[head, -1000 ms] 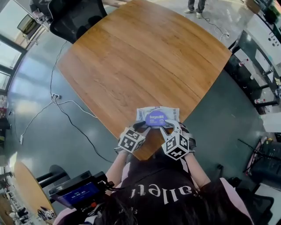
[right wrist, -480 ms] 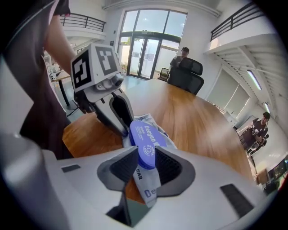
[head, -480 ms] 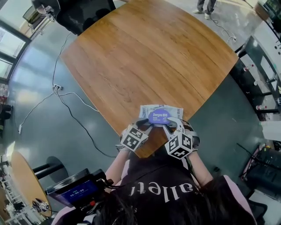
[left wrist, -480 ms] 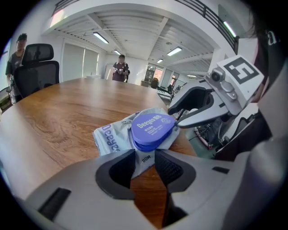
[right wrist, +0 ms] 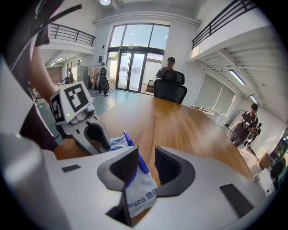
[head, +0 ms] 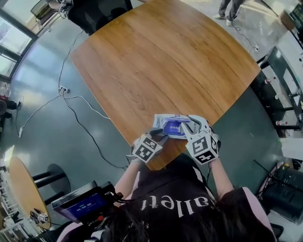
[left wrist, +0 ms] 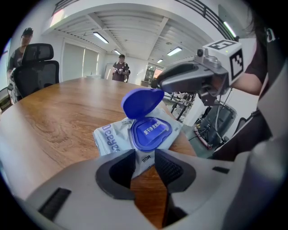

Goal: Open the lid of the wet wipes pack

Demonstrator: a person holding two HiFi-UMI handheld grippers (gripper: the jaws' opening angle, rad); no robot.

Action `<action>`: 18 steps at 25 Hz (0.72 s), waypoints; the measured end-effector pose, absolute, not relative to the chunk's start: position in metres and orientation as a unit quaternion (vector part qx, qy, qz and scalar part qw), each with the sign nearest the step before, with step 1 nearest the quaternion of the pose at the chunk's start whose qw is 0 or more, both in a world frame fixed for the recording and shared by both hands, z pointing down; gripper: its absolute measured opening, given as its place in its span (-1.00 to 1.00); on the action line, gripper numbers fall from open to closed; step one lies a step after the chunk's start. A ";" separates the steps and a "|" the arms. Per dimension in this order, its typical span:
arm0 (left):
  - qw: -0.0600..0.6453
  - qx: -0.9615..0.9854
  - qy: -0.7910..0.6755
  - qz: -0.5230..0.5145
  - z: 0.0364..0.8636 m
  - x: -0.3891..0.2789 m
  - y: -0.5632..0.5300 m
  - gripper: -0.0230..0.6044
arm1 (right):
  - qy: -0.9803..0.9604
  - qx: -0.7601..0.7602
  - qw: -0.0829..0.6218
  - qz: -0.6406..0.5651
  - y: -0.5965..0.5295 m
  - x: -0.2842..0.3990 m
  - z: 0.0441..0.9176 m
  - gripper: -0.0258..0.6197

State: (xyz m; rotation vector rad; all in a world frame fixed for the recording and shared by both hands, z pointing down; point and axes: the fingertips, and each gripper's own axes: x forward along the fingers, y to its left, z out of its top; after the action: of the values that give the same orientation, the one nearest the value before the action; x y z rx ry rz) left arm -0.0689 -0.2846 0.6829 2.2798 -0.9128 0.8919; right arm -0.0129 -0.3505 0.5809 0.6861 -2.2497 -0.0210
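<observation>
Head view puts the pack (head: 165,124) at the table's (head: 161,61) near corner, right in front of me, its right end covered by my right gripper (head: 189,124). A chair (head: 94,14) sits at the far edge and a cable (head: 87,137) trails over the floor on the left. The pack lies flat with its long axis running left to right across me and the lid (left wrist: 141,101) standing up, inner face toward my left gripper (left wrist: 145,161). The left jaws pinch the pack's near edge, and the right jaws are closed on the lid's rim.
</observation>
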 end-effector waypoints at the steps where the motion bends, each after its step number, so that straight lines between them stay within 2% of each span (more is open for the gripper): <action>1: 0.264 0.842 -0.336 0.329 0.683 -0.069 -0.285 -0.53 | -0.883 0.275 0.379 -0.002 -0.360 -0.013 0.579 -0.61; 9: 0.266 0.841 -0.335 0.330 0.686 -0.072 -0.286 -0.53 | -0.874 0.299 0.381 0.036 -0.426 -0.021 0.599 -0.61; 13: 0.266 0.841 -0.335 0.331 0.684 -0.072 -0.286 -0.53 | -0.863 0.315 0.379 0.108 -0.446 -0.015 0.632 -0.61; 18: 0.276 0.843 -0.326 0.327 0.681 -0.070 -0.282 -0.54 | -0.850 0.339 0.342 0.214 -0.449 -0.006 0.655 -0.61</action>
State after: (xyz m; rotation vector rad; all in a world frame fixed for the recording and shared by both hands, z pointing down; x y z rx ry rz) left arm -0.0705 -0.2825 0.6808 2.2641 -0.8756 0.8785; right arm -0.0060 -0.4492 0.6551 0.8811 -2.2110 0.5567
